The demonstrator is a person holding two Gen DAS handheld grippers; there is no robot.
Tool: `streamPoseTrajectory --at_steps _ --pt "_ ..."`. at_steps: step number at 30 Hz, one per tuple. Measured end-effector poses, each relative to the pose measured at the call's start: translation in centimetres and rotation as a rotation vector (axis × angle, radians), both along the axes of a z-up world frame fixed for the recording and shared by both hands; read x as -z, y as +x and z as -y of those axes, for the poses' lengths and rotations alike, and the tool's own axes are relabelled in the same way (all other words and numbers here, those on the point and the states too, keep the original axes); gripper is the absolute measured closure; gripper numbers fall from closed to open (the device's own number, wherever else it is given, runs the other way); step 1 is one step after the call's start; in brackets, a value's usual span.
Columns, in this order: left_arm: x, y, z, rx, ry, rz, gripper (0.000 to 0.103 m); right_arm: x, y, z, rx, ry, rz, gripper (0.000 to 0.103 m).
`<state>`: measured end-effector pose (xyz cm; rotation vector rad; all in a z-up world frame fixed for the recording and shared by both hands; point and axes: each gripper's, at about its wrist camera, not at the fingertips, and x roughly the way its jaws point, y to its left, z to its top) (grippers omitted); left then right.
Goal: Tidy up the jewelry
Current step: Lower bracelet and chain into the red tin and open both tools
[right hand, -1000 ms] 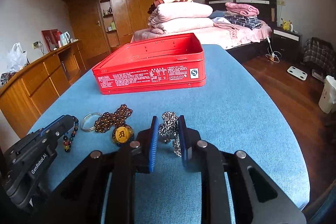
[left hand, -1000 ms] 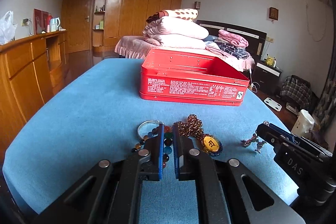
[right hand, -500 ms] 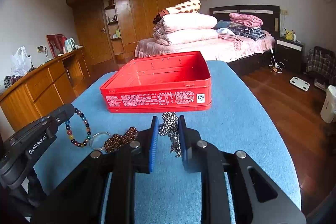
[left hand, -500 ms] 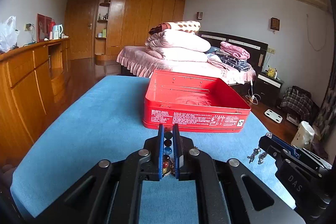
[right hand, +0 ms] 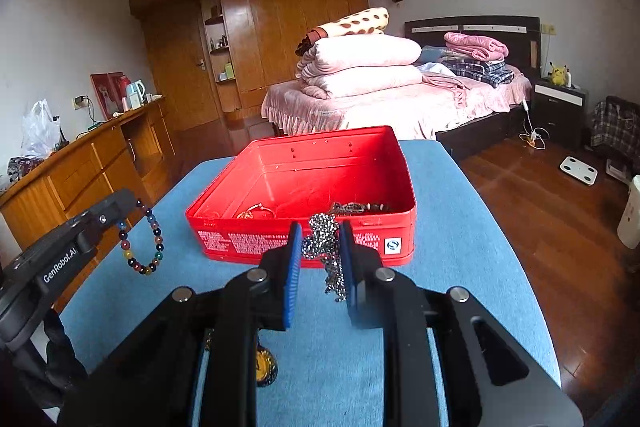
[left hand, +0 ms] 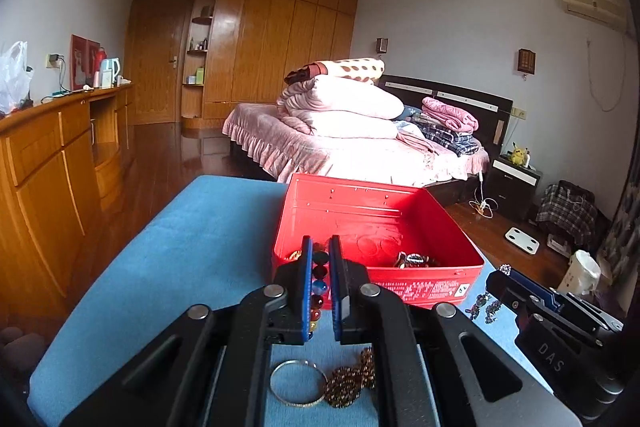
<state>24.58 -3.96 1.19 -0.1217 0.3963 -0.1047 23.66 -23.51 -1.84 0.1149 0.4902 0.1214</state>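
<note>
both loads short of red tin: left gripper pinching bead bracelet, right gripper pinching silver chain, nearer, hanging lengthwise.

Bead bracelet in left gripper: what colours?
Multicoloured bead bracelet: dark, blue, red, amber, green beads. Clearest in the right wrist view.

The tin sits on the table (bed behind), ring before it.
</note>
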Motion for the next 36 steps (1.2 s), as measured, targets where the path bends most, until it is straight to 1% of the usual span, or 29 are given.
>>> streamPoseTrajectory --at_steps 6,9,17,21,23,24,25,26,28,32,35,36 --pt "-1.7 3.0 -0.1 0.013 -0.025 0.037 0.095 -1.1 3.9 0.2 0.006 0.007 0.002 0.085" --pt "-1.8 4.8 -0.2 0.036 -0.039 0.036 0.095 -1.4 6.0 0.1 0.005 0.004 0.0 0.085" --pt "0.1 9.7 0.4 0.046 -0.044 -0.012 0.095 -0.8 10.7 -0.2 -0.001 0.017 -0.02 0.085" --pt "1.2 11.5 1.0 0.062 -0.03 -0.034 0.095 0.5 12.2 -0.6 0.001 0.009 -0.058 0.085" --pt "1.6 12.2 1.0 0.076 -0.046 -0.052 0.095 1.2 12.9 -0.7 0.006 0.003 -0.083 0.085" --pt "1.8 12.4 0.8 0.072 -0.054 -0.057 0.093 1.5 13.2 -0.7 0.009 -0.001 -0.095 0.084" --pt "1.9 12.5 0.6 0.068 -0.059 -0.058 0.088 1.7 13.4 -0.8 0.012 -0.004 -0.103 0.083" --pt "2.0 12.4 0.5 0.069 -0.059 -0.058 0.085 1.8 13.4 -0.8 0.019 -0.008 -0.103 0.082" --pt "1.8 12.2 0.5 0.068 -0.051 -0.051 0.073 1.7 13.3 -0.8 0.024 -0.013 -0.099 0.082" --pt "1.4 11.4 0.7 0.067 -0.033 -0.036 0.072 1.4 12.8 -0.9 0.027 -0.015 -0.087 0.081" --pt "0.9 10.4 1.1 0.06 0.004 -0.008 0.07 1.2 12.2 -0.8 0.033 -0.015 -0.081 0.081" --pt "0.8 9.9 1.1 0.06 0.014 -0.002 0.068 1.1 12.0 -0.7 0.036 -0.014 -0.079 0.081"
